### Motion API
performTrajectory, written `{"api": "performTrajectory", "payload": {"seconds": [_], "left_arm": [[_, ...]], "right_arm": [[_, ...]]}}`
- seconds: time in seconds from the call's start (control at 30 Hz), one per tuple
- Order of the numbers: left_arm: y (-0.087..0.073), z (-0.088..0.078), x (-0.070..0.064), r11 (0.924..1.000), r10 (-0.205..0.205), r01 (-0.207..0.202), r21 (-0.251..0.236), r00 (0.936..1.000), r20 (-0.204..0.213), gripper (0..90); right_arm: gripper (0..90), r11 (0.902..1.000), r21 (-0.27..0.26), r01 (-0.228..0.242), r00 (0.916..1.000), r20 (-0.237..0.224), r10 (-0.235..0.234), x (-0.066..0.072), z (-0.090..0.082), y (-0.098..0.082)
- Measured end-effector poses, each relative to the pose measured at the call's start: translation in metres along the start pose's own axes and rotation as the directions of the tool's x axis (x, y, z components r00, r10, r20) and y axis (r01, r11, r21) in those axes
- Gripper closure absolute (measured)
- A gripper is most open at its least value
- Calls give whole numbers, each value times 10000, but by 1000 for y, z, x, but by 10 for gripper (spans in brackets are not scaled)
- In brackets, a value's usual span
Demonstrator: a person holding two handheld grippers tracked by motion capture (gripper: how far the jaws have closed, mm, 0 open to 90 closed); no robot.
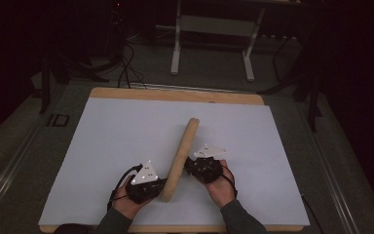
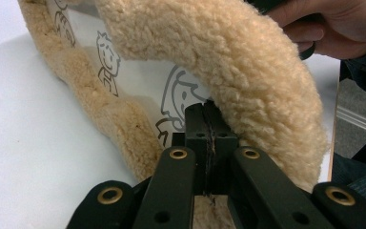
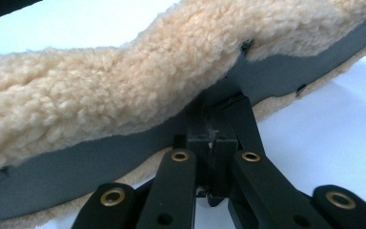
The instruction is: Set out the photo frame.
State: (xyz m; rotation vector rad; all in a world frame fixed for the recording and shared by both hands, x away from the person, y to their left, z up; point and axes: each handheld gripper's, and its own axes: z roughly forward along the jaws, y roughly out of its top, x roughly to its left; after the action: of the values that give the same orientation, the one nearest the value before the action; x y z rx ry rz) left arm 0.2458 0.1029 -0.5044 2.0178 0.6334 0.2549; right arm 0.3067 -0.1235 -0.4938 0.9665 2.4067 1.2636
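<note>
A long tan fleece roll (image 1: 181, 157) lies slantwise on the white table (image 1: 107, 141), its far end near the middle of the sheet and its near end close to the person's edge. It sits between the two hands: the left hand-held gripper (image 1: 161, 184) meets it from the left at its near end, and the right hand-held gripper (image 1: 187, 165) meets it from the right, a little farther up its length. Each carries a grey three-cornered plate on top.

In the left gripper view, the left hand-held gripper (image 2: 208, 128) has its jaws pressed together on a thin edge of the roll's fabric. The woolly pile arches over and to the right of the jaws, and a pale lining printed with cartoon figures (image 2: 138, 83) shows just behind them. The person's other hand (image 2: 336, 28) is at the upper right, beyond the fleece.

In the right gripper view, the right hand-held gripper (image 3: 214, 125) is likewise clamped narrow on the fabric's edge, where a smooth grey backing (image 3: 76, 167) meets the pile. The fleece (image 3: 124, 86) runs across the view above the jaws, sagging towards them, with the white table surface visible above and at the lower right.

The roll is thus pinched from both sides, its near half flanked closely by the two hands.
</note>
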Motion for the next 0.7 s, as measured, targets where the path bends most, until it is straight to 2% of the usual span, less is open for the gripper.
{"api": "performTrajectory", "payload": {"seconds": [0.4, 0.7], "left_arm": [[1, 4, -6, 9999, 110, -109, -56, 9997, 210, 900], [2, 4, -9, 9998, 183, -181, -73, 9995, 248, 900]], "right_arm": [[900, 9997, 243, 46, 10000, -35, -46, 1, 5, 0], [900, 9997, 234, 111, 9995, -313, -103, 4, 7, 3]]}}
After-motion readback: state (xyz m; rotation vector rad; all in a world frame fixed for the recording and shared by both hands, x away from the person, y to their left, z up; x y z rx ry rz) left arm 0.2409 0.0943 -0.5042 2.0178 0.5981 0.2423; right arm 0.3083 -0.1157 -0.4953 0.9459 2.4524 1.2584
